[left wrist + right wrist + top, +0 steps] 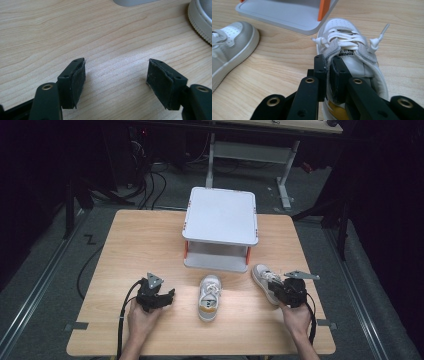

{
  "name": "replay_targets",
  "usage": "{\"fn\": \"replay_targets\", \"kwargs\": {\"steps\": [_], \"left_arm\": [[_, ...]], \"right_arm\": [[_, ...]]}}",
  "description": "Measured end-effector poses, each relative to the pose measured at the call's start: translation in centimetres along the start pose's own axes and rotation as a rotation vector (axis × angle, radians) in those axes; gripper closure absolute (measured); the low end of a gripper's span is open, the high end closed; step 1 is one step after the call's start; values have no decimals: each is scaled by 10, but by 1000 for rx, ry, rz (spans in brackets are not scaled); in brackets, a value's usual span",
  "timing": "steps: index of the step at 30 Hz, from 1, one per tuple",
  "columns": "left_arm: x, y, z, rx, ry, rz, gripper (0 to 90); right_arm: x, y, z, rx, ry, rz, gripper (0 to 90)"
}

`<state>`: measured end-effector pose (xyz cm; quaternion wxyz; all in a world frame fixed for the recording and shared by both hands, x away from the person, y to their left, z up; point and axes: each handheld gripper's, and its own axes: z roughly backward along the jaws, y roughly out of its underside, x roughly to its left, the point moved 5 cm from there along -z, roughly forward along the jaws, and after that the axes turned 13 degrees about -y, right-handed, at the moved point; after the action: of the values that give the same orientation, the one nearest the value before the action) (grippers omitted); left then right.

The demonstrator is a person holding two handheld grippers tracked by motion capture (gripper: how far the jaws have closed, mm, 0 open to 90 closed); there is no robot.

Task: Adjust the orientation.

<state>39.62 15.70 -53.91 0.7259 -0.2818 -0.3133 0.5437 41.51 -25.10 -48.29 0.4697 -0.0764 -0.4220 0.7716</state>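
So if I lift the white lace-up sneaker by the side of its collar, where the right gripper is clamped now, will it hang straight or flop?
The white lace-up sneaker will probably tip toe-down, since the right gripper pinches only the soft collar edge near the heel. That padded edge may flex. The loose laces would likely dangle. It looks light for its size.

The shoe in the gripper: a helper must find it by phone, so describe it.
On the wooden table, look just right of the grey two-tier shelf's front corner. That shoe lies angled with the right gripper shut on its collar; the other shoe lies untouched mid-table.
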Motion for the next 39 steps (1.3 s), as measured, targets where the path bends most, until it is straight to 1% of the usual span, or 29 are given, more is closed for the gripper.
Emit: {"fn": "replay_targets", "kwargs": {"steps": [2,4,7,8,9,10,11,12,13,14,17,18,21,22,23,25,26,27,28,31,34,35,36,39], "left_arm": [[0,0,0,0,0,0,313],[0,0,0,0,0,0,313],[0,0,0,0,-1,0,313],[0,0,0,0,-1,1,313],[0,0,0,0,-1,1,313],[0,0,0,0,-1,1,313],[0,0,0,0,-2,1,313],[0,0,0,2,-5,5,312],[0,0,0,2,-7,6,313],[0,0,0,2,-7,6,313],[0,0,0,2,-10,8,314],[0,0,0,2,-10,8,315],[0,0,0,2,-10,8,315],[0,0,0,2,-10,8,315],[0,0,0,3,-10,8,315],[1,0,0,2,-13,9,315],[1,0,0,2,-13,9,316],[1,0,0,2,-14,10,316],[1,0,0,2,-14,11,316],[0,0,-1,1,-14,14,316],[0,0,-1,2,-15,12,316],[0,0,-1,3,-15,12,316],[1,-1,-1,4,-16,12,316],[0,-1,-1,4,-18,13,316]], "right_arm": [[3,0,2,-1,0,14,850],[6,0,3,-1,-1,17,852],[17,2,10,-9,-15,43,853],[17,2,10,-9,-15,43,853],[29,5,14,-14,2,99,854],[35,6,15,-9,3,117,854],[35,6,15,-9,3,117,854],[44,8,13,0,-12,120,854],[48,8,11,8,-22,126,854],[48,8,11,8,-22,126,854],[65,10,2,36,-38,156,854],[74,10,-5,44,-40,165,854],[80,9,-11,45,-40,163,854],[85,7,-18,45,-31,169,854],[88,7,-21,48,-29,173,854],[95,7,-25,55,-30,187,853],[95,7,-25,55,-30,187,853],[98,6,-27,60,-29,193,853],[104,7,-33,76,-29,197,852],[107,7,-37,88,-29,197,851],[110,8,-39,94,-54,181,841],[113,8,-40,102,-93,164,830],[113,8,-40,102,-93,164,830],[121,6,-43,108,-129,161,809]]}}
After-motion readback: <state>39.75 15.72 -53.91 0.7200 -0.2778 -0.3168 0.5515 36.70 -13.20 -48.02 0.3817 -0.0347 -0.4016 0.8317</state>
